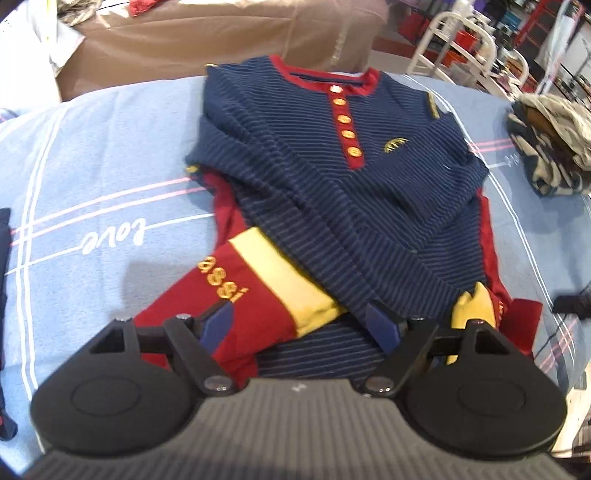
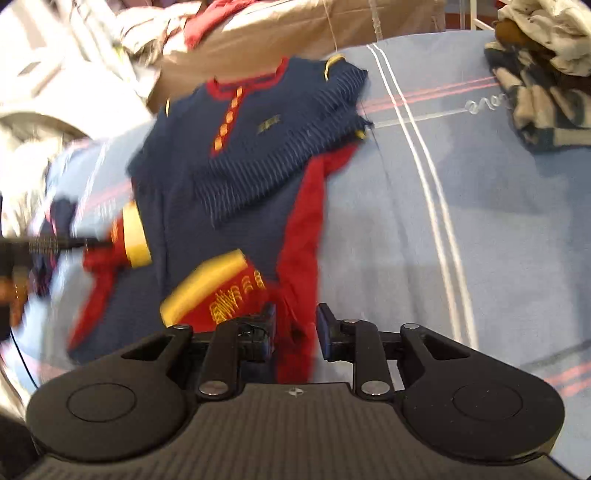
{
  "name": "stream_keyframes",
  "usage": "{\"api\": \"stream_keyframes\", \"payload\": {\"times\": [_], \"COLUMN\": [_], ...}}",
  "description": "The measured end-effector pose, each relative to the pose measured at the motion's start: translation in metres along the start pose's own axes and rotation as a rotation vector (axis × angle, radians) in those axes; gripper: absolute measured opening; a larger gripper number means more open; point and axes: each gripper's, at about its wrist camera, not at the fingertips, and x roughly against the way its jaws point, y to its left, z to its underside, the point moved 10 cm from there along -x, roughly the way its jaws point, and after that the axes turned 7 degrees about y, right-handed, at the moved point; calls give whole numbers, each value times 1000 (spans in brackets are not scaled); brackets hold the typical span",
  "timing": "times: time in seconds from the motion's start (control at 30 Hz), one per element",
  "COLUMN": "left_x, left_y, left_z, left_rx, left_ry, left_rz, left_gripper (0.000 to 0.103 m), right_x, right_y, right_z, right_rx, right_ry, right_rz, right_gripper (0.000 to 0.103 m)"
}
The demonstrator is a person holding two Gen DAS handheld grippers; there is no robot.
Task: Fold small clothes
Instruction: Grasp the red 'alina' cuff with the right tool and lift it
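Note:
A small navy striped sweater (image 1: 314,155) with a red collar, gold buttons and red-and-yellow cuffs lies on a light blue sheet (image 1: 110,155), both sleeves folded across its front. My left gripper (image 1: 301,325) is open wide over the sweater's lower hem, with the left sleeve's red cuff (image 1: 236,295) lying between its fingers. In the right wrist view the same sweater (image 2: 229,147) shows, blurred. My right gripper (image 2: 295,325) is open, with the sweater's red side edge (image 2: 299,258) between its fingers. The left gripper (image 2: 44,243) shows at the far left of that view.
A crumpled camouflage garment (image 1: 554,147) lies at the right on the sheet, also in the right wrist view (image 2: 543,92). Brown bedding and piled clothes (image 1: 221,29) lie behind. A white chair frame (image 1: 461,48) stands beyond. A dark garment (image 1: 3,295) sits at the left edge.

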Motion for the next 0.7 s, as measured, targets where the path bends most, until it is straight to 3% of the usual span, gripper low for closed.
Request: {"api": "stream_keyframes", "payload": {"times": [0.07, 0.13, 0.2, 0.27, 0.37, 0.43, 0.53, 0.6, 0.63, 0.7], "left_x": [-1, -1, 0, 1, -1, -4, -6, -7, -7, -6], "left_y": [-7, -12, -15, -14, -12, -8, -6, -5, -5, -3], "left_z": [0, 1, 2, 5, 8, 8, 2, -6, -11, -23], "left_rx": [-14, -16, -20, -33, -52, -54, -53, -55, -56, -60], "left_ry": [6, 9, 6, 4, 10, 18, 8, -3, -11, -28], "left_rz": [13, 23, 25, 17, 8, 6, 4, 7, 7, -4], "left_gripper": [79, 79, 80, 81, 83, 83, 83, 83, 83, 83], "right_x": [-11, -27, -40, -42, -24, -8, 12, 9, 2, -16], "right_y": [7, 14, 18, 19, 7, -6, -12, -8, -6, 2], "right_z": [-13, -8, 20, 54, 88, 85, 50, 23, 12, -5], "right_rx": [-40, -97, -87, -39, -36, -67, -78, -50, -33, 13], "right_ry": [-3, 70, 188, 293, 343, 300, 132, 70, 63, 60], "right_rz": [-44, -85, -51, -9, 32, 77, 91, 73, 71, 43], "right_gripper": [45, 44, 35, 33, 34, 42, 58, 92, 91, 75]}}
